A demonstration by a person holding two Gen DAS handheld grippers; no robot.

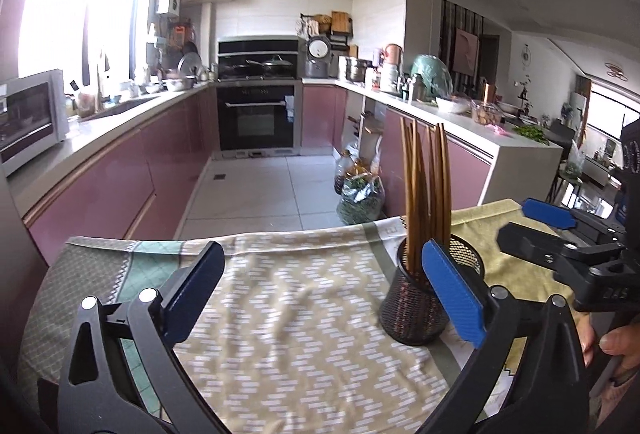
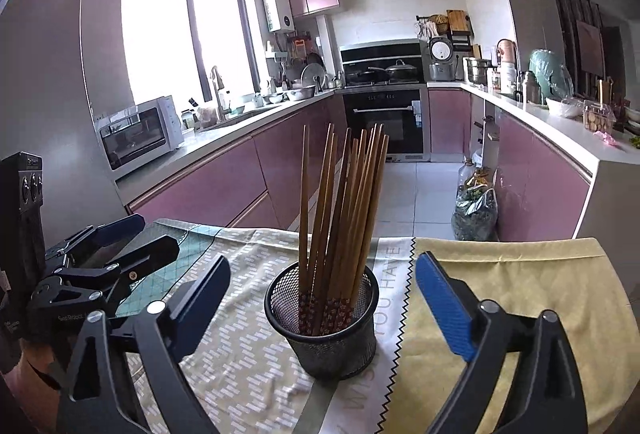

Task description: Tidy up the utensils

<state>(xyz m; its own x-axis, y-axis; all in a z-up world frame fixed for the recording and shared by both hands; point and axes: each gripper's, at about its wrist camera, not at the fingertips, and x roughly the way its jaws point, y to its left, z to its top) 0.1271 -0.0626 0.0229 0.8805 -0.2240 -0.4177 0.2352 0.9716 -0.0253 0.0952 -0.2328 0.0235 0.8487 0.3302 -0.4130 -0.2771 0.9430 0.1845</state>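
Left wrist view. The left gripper [image 1: 326, 292], black frame with flat blue ribbed finger pads, stands released with its jaws spread wide above a creased beige tablecloth with a white dash pattern [image 1: 288, 318]. A round black wire-mesh holder [image 1: 424, 308] stands upright on the cloth, partly behind the right-hand pad. A bundle of slender brown wooden chopsticks [image 1: 426, 189] rises from it, leaning slightly apart. The right gripper [image 1: 524, 224] enters from the right edge, jaws parted and holding nothing. A plain yellow cloth [image 1: 516, 266] lies under it, beside the patterned one.

Right wrist view. The right gripper [image 2: 322, 292] is likewise released, pads wide apart, with the mesh holder [image 2: 324, 330] directly between and just beyond them, touched by neither. The chopsticks [image 2: 344, 205] fan upward, their lower ends showing a dark red printed pattern through the mesh. The holder sits on the patterned cloth [image 2: 240, 366], near its zigzag-edged seam with the yellow cloth [image 2: 516, 306]. The left gripper [image 2: 132, 234] shows at left, jaws open.
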